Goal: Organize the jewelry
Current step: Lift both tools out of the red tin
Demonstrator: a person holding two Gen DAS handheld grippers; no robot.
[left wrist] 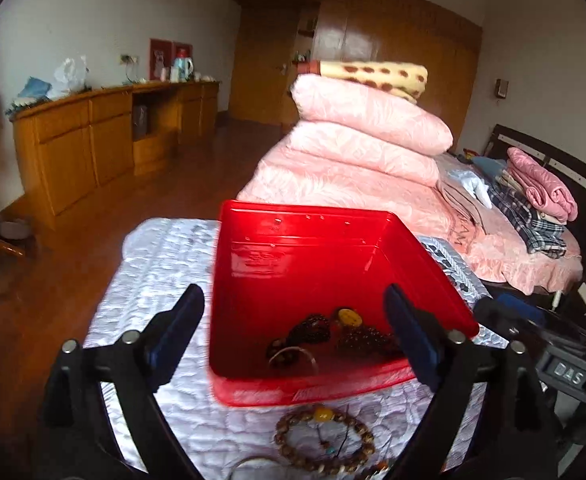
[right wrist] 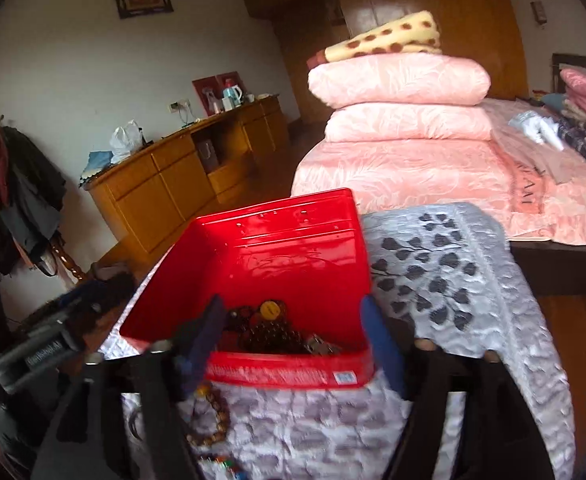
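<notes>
Both tools stand released over the job: the left gripper (left wrist: pixel 295 322) has its jaws spread wide with nothing between them but the view of the red box (left wrist: pixel 293 240), and the right gripper (right wrist: pixel 293 338) is likewise slack and empty, its jaws framing the box's near wall. The box sits on a desk draped in a silvery quilted cover (left wrist: pixel 165 264), and several pieces already lie in a dark heap at its bottom, among them strings of brown beads (left wrist: pixel 367 338) and a yellow pendant (left wrist: pixel 351 317). Still outside, at 6 o'clock from the box and just beside its near wall, lies a wooden bead bracelet (left wrist: pixel 325 438) with an amber bead and a thin tassel cord. The main risk, as I judge it, is that 1 jaw comes down on the padded cover with the bracelet and drags a fold of it, shifting the light box. The tassel cord could also catch on the box's rim in transit and leave the bracelet hanging half out.
</notes>
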